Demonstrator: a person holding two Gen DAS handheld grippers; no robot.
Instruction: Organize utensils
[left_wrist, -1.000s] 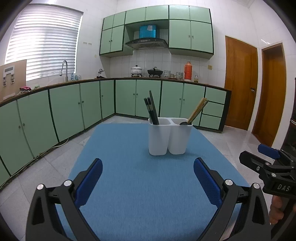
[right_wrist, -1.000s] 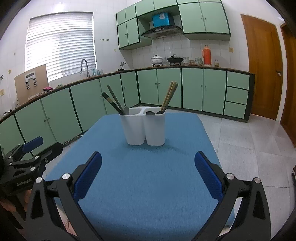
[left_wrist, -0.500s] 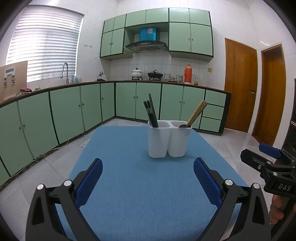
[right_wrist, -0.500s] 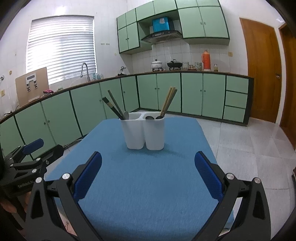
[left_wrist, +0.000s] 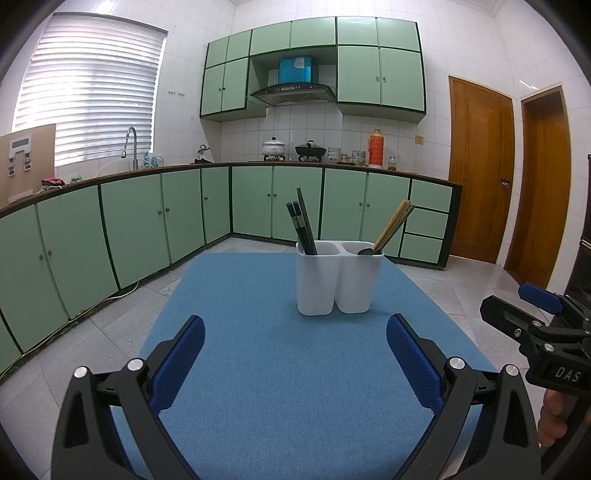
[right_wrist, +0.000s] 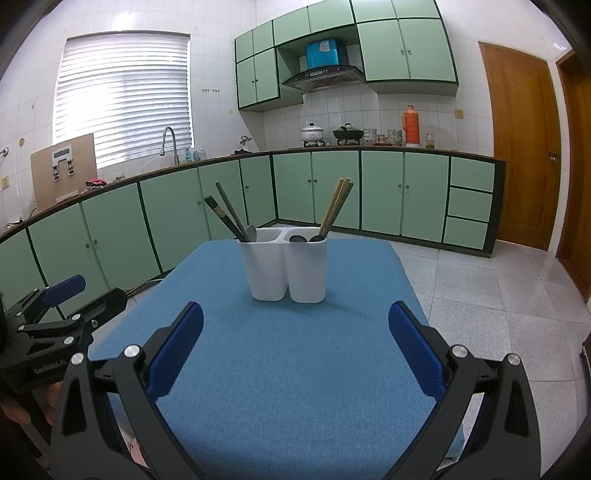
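A white two-compartment utensil holder (left_wrist: 338, 282) (right_wrist: 286, 271) stands on the blue table mat (left_wrist: 288, 369) (right_wrist: 295, 369). Dark chopsticks (left_wrist: 301, 229) (right_wrist: 225, 218) lean out of its left compartment, with a spoon bowl (right_wrist: 251, 233) beside them. Wooden chopsticks (left_wrist: 393, 225) (right_wrist: 336, 206) and dark spoon bowls (right_wrist: 298, 239) sit in the right compartment. My left gripper (left_wrist: 295, 350) is open over the near mat, nothing between its fingers. My right gripper (right_wrist: 295, 343) is open too, and empty. Each gripper shows at the edge of the other's view.
The mat's edges drop to a tiled floor (right_wrist: 498, 295) on both sides. Green cabinets (left_wrist: 147, 229) run along the left and back walls, with a sink tap (left_wrist: 129, 144), pots (left_wrist: 275, 147) and a red flask (left_wrist: 376, 151) on the counter. Wooden doors (left_wrist: 480, 173) stand at the right.
Both views have tilted slightly upward, so the holder sits a little lower in frame. Both grippers stay open and empty.
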